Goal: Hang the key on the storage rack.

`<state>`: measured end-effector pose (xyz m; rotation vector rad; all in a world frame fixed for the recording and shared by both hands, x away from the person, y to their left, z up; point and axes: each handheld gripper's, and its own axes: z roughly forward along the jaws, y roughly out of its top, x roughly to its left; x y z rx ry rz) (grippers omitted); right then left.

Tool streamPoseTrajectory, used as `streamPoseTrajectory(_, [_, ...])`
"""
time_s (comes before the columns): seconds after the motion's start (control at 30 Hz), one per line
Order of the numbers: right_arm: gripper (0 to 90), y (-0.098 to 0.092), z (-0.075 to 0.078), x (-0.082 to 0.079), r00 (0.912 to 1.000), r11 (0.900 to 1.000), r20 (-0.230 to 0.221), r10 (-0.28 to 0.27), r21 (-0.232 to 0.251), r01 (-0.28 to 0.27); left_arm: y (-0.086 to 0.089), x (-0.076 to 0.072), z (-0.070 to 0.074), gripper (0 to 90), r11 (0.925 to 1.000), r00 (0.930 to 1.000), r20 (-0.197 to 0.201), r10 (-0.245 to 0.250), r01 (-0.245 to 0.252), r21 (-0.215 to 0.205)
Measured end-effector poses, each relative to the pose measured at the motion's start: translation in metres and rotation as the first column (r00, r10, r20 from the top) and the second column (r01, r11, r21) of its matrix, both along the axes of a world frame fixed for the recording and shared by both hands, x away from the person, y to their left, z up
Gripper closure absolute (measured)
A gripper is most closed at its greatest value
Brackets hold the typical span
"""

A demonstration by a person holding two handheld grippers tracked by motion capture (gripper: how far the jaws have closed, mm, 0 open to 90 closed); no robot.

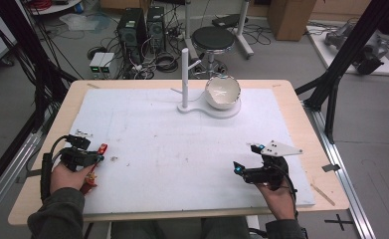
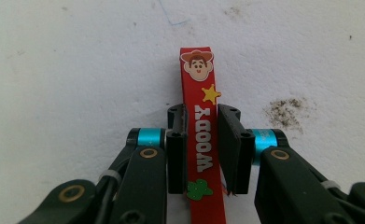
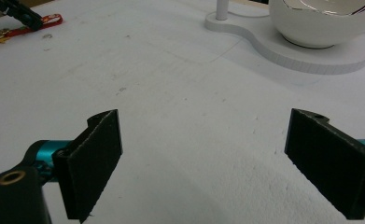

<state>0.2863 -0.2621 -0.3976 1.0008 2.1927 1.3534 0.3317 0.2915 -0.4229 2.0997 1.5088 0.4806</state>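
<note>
A red strap (image 2: 199, 74) with a cartoon cowboy face, a yellow star and the word WOODY lies flat on the white mat (image 2: 77, 70). My left gripper (image 2: 202, 112) is shut on it, one black pad on each long edge. In the high view the left gripper (image 1: 98, 158) sits at the mat's front left, and the strap's red end (image 1: 103, 148) pokes out past its tips. My right gripper (image 1: 239, 169) rests at the front right, jaws wide apart. In the right gripper view it (image 3: 204, 116) stands open over bare mat, with the strap (image 3: 26, 29) far off at top left.
A white bowl (image 1: 223, 92) sits on a white stand (image 1: 202, 108) with an upright post (image 1: 185, 74) at the mat's far middle. A smudge of dirt (image 2: 287, 112) marks the mat right of the strap. The wooden table edge (image 1: 326, 149) borders the mat.
</note>
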Motion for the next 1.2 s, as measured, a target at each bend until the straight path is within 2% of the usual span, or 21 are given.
streamPoseTrajectory(0.4, [10.1,-0.0020,-0.0003,0.0002,1.0000,1.000,0.006,-0.001,-0.001,0.001,-0.0002,0.0001,0.0001,74.3,1.0000,1.0000,0.003,0.002,-0.002,-0.001])
streamPoseTrajectory(0.6, [10.1,-0.0023,-0.0020,0.0004,0.9999,1.000,-0.007,-0.008,0.000,0.008,0.0010,-0.0001,0.0009,74.4,0.9999,1.0000,0.006,0.006,-0.006,0.010])
streamPoseTrajectory(0.97, [10.1,0.0001,-0.0023,0.0019,1.0000,1.000,-0.001,0.000,-0.004,0.000,0.0060,-0.0055,0.0044,74.5,0.9999,0.9997,0.022,0.007,-0.007,-0.014])
streamPoseTrajectory(1.2, [10.1,-0.0003,-0.0036,0.0024,1.0000,1.000,-0.008,0.001,-0.008,-0.001,0.0075,-0.0091,0.0093,74.5,0.9994,0.9992,0.035,-0.019,0.020,-0.028])
